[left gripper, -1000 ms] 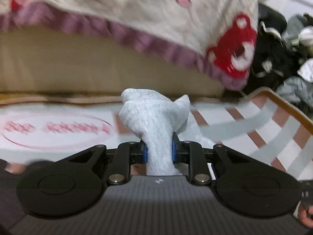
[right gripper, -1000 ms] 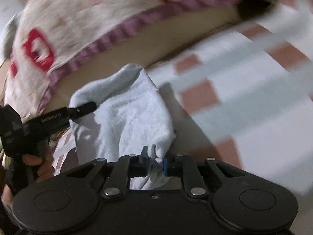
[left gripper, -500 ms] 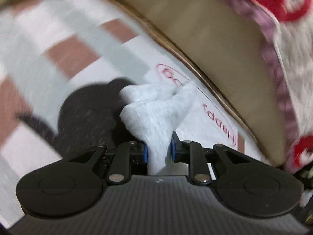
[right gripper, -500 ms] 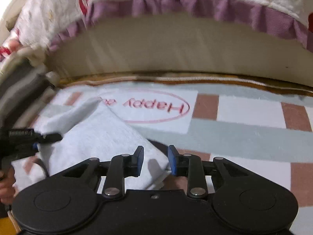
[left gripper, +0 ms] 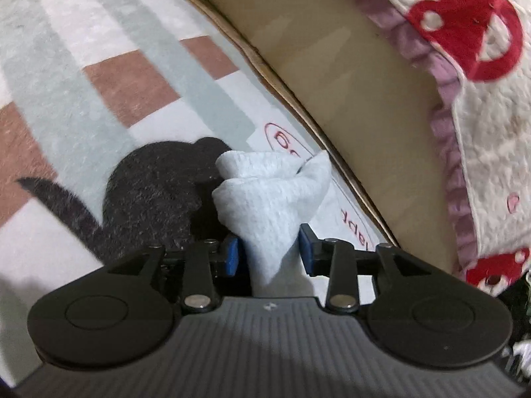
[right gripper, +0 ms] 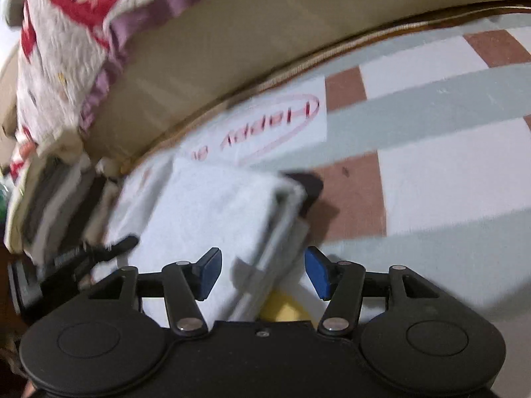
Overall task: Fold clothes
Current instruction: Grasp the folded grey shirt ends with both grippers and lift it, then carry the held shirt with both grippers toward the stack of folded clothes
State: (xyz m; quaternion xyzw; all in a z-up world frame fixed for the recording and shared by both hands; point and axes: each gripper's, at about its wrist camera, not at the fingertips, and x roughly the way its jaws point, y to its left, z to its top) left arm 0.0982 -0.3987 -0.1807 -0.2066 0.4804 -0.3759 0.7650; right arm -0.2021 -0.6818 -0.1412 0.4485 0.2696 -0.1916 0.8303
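The soft, light grey garment is laid folded on the checked rug, best gripped at an edge; left tongs, just loosened, straddle a corner, right tongs just widened, empty.

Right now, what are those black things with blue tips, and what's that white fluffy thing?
Those are two hand-held grippers, tongs a person squeezes, each carrying a camera looking along its fingers. The left hand-held gripper has the bunched light grey knit cloth between its blue pads; its jaws have just been opening, letting go. The right hand-held gripper has just been opening too and stands wide over that same cloth, lying folded on the checked brown, grey and white rug, beside a bed with a red-bear quilt.
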